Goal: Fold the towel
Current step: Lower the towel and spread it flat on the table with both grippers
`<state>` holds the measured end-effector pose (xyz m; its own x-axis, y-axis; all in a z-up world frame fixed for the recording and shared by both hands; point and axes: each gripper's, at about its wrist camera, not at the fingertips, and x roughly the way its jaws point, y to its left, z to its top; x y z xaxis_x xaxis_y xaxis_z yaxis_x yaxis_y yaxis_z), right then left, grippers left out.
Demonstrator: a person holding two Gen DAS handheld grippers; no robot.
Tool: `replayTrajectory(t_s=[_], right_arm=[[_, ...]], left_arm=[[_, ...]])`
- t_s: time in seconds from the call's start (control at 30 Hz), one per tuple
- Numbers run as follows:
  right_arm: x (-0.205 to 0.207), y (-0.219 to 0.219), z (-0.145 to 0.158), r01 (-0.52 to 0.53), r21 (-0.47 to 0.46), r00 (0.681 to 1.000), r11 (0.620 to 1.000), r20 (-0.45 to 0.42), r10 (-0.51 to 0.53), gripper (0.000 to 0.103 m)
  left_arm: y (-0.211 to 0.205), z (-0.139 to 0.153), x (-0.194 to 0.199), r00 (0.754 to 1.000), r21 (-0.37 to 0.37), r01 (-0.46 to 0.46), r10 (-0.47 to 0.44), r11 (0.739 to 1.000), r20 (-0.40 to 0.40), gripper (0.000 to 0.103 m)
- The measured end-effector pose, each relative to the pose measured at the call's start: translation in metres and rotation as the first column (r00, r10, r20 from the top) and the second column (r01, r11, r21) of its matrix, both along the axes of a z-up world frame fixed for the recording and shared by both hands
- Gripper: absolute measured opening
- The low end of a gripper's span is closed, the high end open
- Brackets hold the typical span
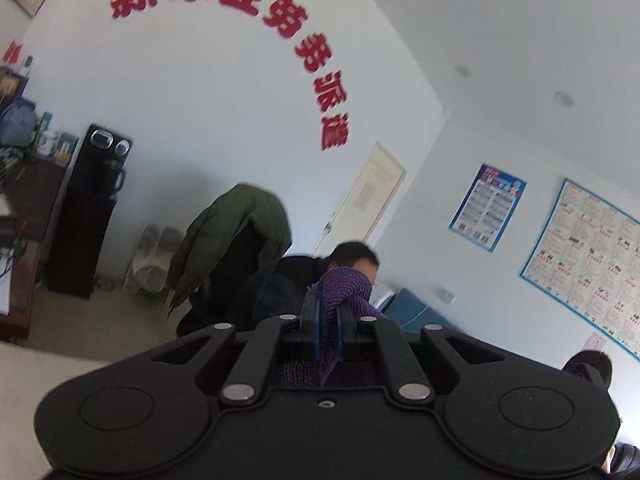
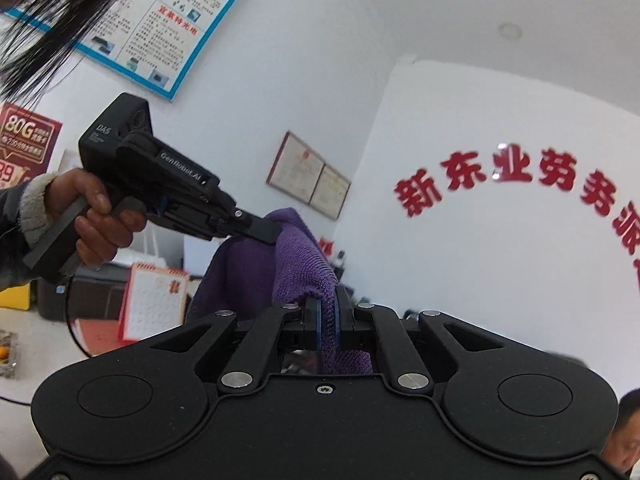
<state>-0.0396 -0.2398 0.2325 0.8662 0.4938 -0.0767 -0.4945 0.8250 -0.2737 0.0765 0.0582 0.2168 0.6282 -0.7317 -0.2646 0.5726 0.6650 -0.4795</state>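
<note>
A purple towel (image 2: 296, 264) is held up in the air between both grippers. My left gripper (image 1: 328, 312) is shut on one edge of the towel (image 1: 346, 284), the cloth bunched between its blue pads. My right gripper (image 2: 326, 312) is shut on another edge, the cloth hanging down between its fingers. In the right wrist view the left gripper (image 2: 264, 230), held by a hand, pinches the towel's top at the left. Both cameras point upward at the walls and ceiling. The table is out of view.
A white wall with red characters (image 1: 240, 4) fills the background. A seated man (image 1: 354, 260), a chair with a green coat (image 1: 240, 224) and a black water dispenser (image 1: 86, 208) stand beyond. A desk calendar (image 2: 154, 304) and wall posters (image 2: 160, 8) show at the left.
</note>
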Motion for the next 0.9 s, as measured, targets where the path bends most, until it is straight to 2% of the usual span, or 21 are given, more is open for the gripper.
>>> replayTrajectory(t_s=[0.07,0.13,0.17,0.23,0.33,0.4,0.43,0.53,0.57,0.73,0.87,0.9], right_arm=[[-0.001,0.015,-0.037,-0.031,-0.015,0.992,0.999,-0.120,0.030,0.005],[-0.001,0.030,-0.076,-0.069,-0.022,0.968,0.997,-0.245,0.061,0.005],[0.000,0.038,-0.101,-0.092,-0.020,0.943,0.996,-0.324,0.081,0.005],[0.003,0.056,-0.150,-0.139,-0.011,0.873,0.990,-0.473,0.117,0.005],[0.006,0.077,-0.195,-0.195,0.013,0.777,0.981,-0.609,0.162,0.005],[0.008,0.091,-0.222,-0.229,0.033,0.705,0.973,-0.683,0.189,0.005],[0.008,0.098,-0.228,-0.246,0.041,0.682,0.968,-0.703,0.203,0.005],[0.005,0.117,-0.229,-0.306,0.057,0.642,0.950,-0.725,0.251,0.005],[0.003,0.123,-0.228,-0.327,0.062,0.629,0.943,-0.730,0.266,0.005],[0.008,0.147,-0.234,-0.398,0.095,0.560,0.913,-0.763,0.324,0.005],[0.009,0.170,-0.235,-0.457,0.127,0.522,0.880,-0.763,0.381,0.005],[0.009,0.177,-0.236,-0.475,0.141,0.504,0.869,-0.765,0.400,0.005]], left_arm=[[0.005,-0.043,-0.001,0.995,0.085,-0.026,0.034,0.996,-0.098,0.007],[0.009,-0.095,-0.002,0.974,0.186,-0.050,0.090,0.981,-0.210,0.007],[0.012,-0.121,-0.005,0.957,0.225,-0.061,0.121,0.972,-0.264,0.007],[0.017,-0.162,-0.010,0.924,0.311,-0.085,0.192,0.947,-0.331,0.007],[0.024,-0.211,-0.019,0.876,0.440,-0.112,0.297,0.891,-0.380,0.007],[0.029,-0.218,-0.026,0.871,0.493,-0.129,0.336,0.860,-0.359,0.007],[0.033,-0.219,-0.028,0.868,0.506,-0.138,0.350,0.851,-0.352,0.007],[0.060,-0.212,-0.018,0.857,0.482,-0.163,0.366,0.861,-0.363,0.009],[0.064,-0.212,-0.017,0.854,0.491,-0.168,0.375,0.855,-0.360,0.010],[0.080,-0.213,-0.008,0.838,0.566,-0.206,0.443,0.798,-0.320,0.010],[0.086,-0.217,0.001,0.821,0.615,-0.241,0.496,0.751,-0.284,0.010],[0.088,-0.217,0.003,0.820,0.618,-0.247,0.501,0.746,-0.278,0.010]])
